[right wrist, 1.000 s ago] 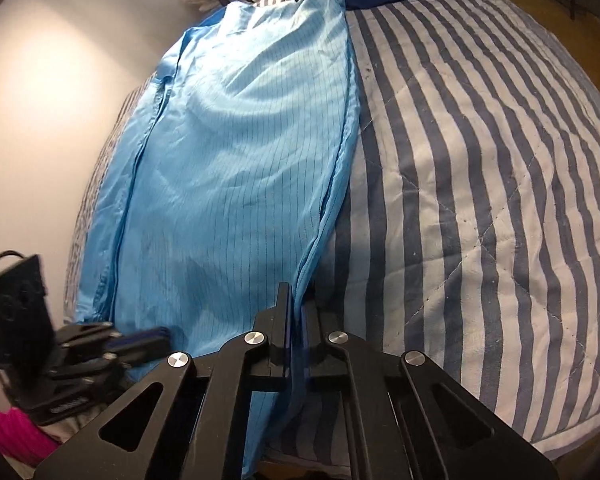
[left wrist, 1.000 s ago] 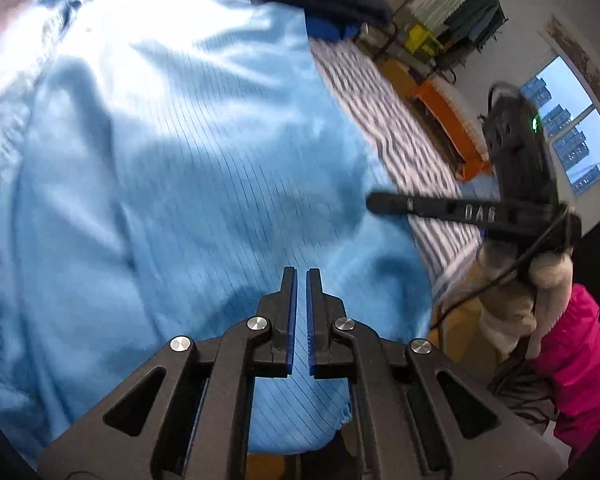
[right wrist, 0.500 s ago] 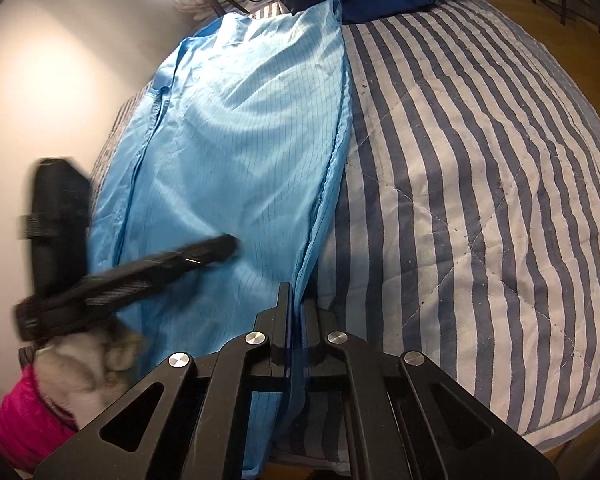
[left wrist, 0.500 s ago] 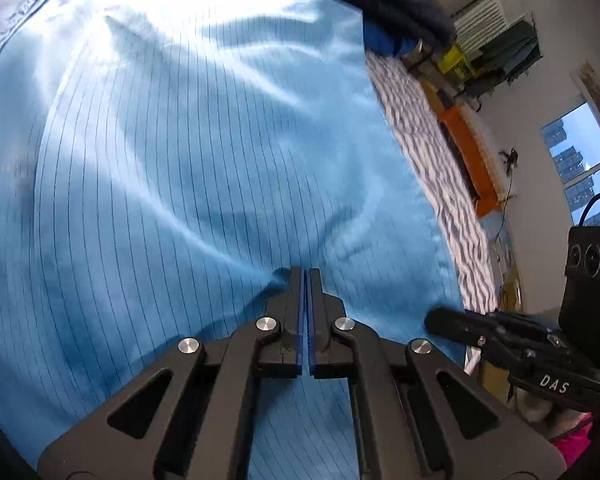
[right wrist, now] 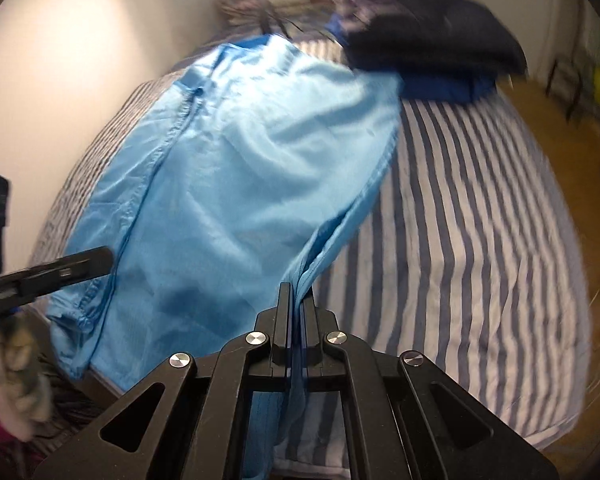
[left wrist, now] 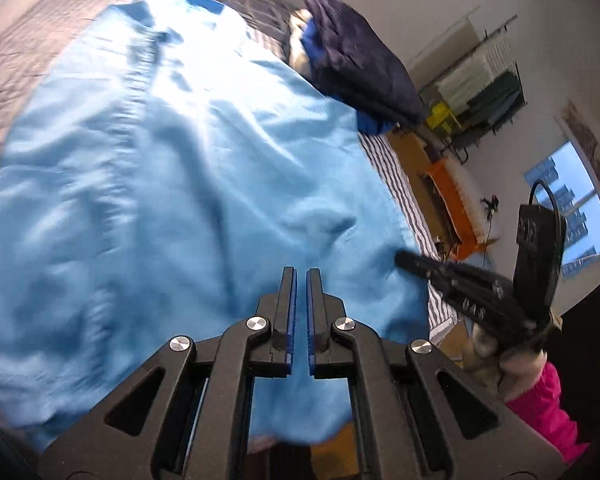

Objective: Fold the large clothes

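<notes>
A large light-blue pinstriped shirt (left wrist: 188, 184) lies spread on a striped bed; it also shows in the right wrist view (right wrist: 236, 168). My left gripper (left wrist: 301, 276) hovers over the shirt's near hem, jaws slightly apart with nothing between them. My right gripper (right wrist: 296, 292) is shut on the shirt's right edge and lifts it a little off the bedspread (right wrist: 460, 208). The right gripper's fingers (left wrist: 416, 264) show at the shirt's right edge in the left wrist view. The left gripper's fingers (right wrist: 88, 260) show at the shirt's left edge.
A dark navy folded pile (right wrist: 432, 44) on a blue garment sits at the head of the bed, also in the left wrist view (left wrist: 360, 60). A wall runs along the bed's left side. A clothes rack (left wrist: 488, 96) and orange furniture (left wrist: 456, 212) stand beyond the bed.
My left gripper let go of the shirt fabric, opened slightly and pulled back. My right gripper kept its hold and raised the shirt's edge. Both views are blurred from motion.
</notes>
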`<action>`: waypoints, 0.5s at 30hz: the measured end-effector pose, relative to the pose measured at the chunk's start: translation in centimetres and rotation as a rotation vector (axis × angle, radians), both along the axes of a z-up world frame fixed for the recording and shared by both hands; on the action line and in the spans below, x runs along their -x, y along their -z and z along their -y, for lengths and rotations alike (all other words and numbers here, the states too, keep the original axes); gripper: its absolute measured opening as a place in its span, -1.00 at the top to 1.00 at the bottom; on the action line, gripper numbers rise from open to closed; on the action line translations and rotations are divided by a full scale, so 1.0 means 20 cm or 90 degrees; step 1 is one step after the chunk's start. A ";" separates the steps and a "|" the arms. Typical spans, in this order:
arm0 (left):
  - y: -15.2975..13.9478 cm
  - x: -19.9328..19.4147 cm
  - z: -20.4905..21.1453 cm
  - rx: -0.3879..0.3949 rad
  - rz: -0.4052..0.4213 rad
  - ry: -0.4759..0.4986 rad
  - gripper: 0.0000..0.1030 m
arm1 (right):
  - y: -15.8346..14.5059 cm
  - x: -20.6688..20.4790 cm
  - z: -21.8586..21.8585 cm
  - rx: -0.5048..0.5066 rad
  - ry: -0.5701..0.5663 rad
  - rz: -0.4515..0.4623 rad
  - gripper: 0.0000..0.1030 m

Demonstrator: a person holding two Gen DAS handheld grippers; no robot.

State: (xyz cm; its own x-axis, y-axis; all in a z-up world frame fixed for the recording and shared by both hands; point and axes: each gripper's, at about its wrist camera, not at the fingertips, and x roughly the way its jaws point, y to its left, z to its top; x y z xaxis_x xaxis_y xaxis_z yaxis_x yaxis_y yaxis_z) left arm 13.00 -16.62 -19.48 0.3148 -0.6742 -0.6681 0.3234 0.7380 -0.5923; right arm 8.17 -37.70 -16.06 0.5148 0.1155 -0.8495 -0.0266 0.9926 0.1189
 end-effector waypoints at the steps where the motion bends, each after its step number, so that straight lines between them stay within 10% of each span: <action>1: 0.00 0.02 -0.06 0.004 -0.002 -0.013 0.99 | -0.02 -0.01 -0.04 0.012 -0.011 0.007 0.97; 15: -0.03 0.11 -0.77 0.039 -0.001 -0.177 0.99 | 0.05 -0.20 -0.86 0.135 -0.226 0.023 0.97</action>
